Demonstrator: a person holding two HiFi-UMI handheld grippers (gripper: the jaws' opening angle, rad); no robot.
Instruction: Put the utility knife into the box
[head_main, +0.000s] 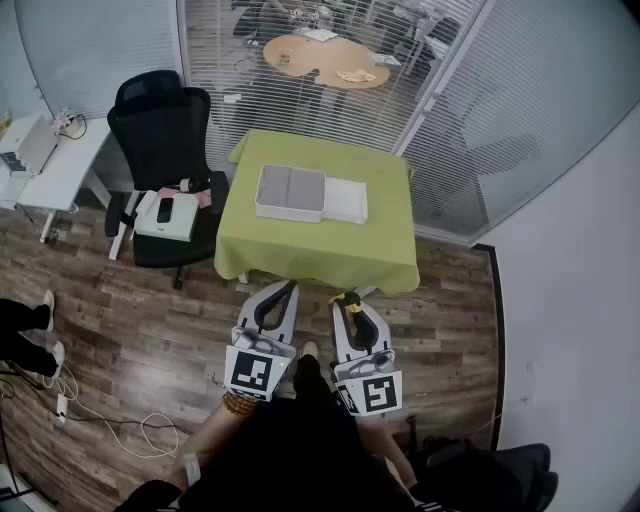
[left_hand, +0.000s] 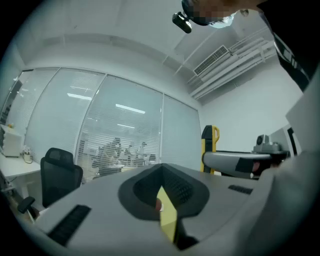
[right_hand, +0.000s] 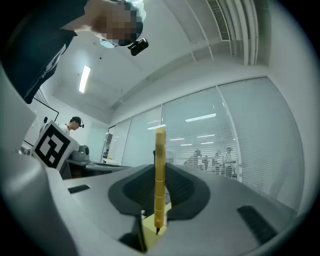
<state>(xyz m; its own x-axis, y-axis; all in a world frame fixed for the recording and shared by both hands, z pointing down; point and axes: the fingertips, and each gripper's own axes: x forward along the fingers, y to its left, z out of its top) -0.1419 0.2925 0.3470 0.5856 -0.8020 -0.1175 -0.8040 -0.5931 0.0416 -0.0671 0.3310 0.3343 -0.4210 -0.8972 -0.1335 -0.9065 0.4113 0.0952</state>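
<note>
We hold the right gripper (head_main: 350, 302) nearly level, with its jaws clamped on the yellow utility knife (right_hand: 159, 175). In the right gripper view the knife stands upright between the dark pads (right_hand: 186, 192) and rises past the jaw tips. The left gripper (head_main: 286, 291) sits just beside it with its jaws pressed together and nothing between them. Ahead of both grippers stands the table with a green cloth (head_main: 300, 250). The white box (head_main: 291, 192) lies on it, well apart from the knife.
</note>
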